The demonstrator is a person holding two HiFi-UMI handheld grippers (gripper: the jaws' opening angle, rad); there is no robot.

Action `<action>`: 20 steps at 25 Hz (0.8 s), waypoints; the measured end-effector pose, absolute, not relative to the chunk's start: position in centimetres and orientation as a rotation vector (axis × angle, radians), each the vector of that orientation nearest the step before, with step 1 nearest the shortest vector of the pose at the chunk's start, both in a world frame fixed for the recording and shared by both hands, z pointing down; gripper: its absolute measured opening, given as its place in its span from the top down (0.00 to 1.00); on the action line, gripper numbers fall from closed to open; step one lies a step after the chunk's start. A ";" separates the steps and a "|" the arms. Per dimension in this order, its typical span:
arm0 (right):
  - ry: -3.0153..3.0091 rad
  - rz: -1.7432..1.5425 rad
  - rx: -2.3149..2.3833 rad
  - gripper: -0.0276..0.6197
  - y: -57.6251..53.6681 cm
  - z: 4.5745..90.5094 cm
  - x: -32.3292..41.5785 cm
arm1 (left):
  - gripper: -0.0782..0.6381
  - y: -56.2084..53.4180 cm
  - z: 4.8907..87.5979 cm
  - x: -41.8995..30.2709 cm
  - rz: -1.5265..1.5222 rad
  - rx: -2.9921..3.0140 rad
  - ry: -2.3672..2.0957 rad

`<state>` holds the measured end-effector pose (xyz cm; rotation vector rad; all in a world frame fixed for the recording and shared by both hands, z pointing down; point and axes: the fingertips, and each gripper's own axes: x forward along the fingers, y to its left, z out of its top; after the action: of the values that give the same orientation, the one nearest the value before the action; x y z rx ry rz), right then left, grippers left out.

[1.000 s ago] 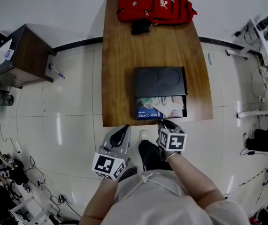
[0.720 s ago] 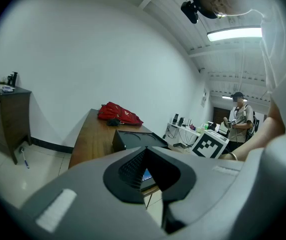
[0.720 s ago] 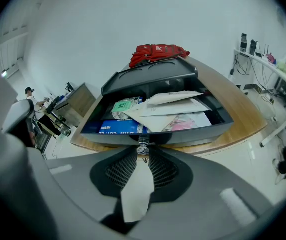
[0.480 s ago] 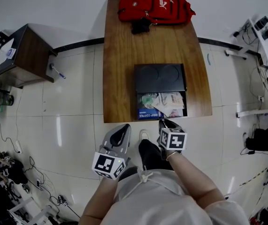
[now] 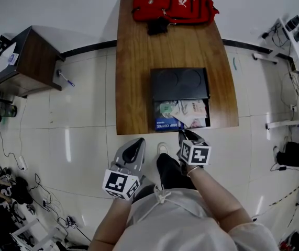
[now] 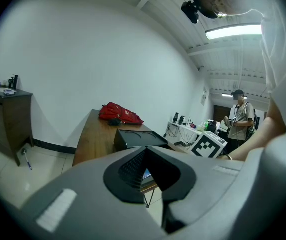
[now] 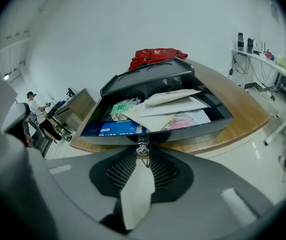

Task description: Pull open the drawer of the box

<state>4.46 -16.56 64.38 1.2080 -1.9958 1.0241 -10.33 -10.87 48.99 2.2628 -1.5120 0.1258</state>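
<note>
Reading the head view from left to right: the left gripper [image 5: 134, 149] hangs off the table [image 5: 133, 61], at 7 o'clock of the box [image 5: 179, 83]. Its fingertips meet with nothing between them, so it takes no part in the pull.

The box lies flat on the right half of the table, with a red backpack [image 5: 173, 4] well apart at its 12 o'clock. The drawer [image 5: 208, 115] projects from the box toward 6 o'clock, its front wall just beside the table's near edge. 1 blue carton [image 5: 167, 124] and loose papers [image 5: 188, 110] lie exposed inside.

The right gripper [image 5: 186, 136] sits at the drawer's 6 o'clock. Its 2 jaws are clamped on the small knob [image 7: 143, 148] at the middle of the front wall.

Status, as a judgement: the pull is largely done, since most of the drawer's content is uncovered. Remaining steps:
1. Complete any last travel, which the table edge appears to limit.
2. Release the knob.
</note>
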 end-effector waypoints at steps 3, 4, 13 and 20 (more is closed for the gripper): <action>-2.030 0.996 1.214 0.80 -16.8 64.2 4.5 | 0.90 -11.0 49.1 -10.6 0.112 2.264 -1.523; -2.044 0.988 1.218 0.75 -16.9 63.9 4.5 | 0.90 -11.0 49.1 -10.7 0.103 2.264 -1.529; -2.388 0.494 1.443 0.76 -15.3 50.4 5.5 | 0.90 -7.1 45.1 -9.9 -0.002 2.356 -1.536; -2.621 0.182 1.534 0.95 -6.7 38.6 5.8 | 0.90 -0.3 38.2 -8.7 -0.086 2.518 -1.566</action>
<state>5.81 -6.74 38.60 1.5337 -2.6214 0.1819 -8.68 -0.28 38.24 2.5184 -1.5658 -0.0859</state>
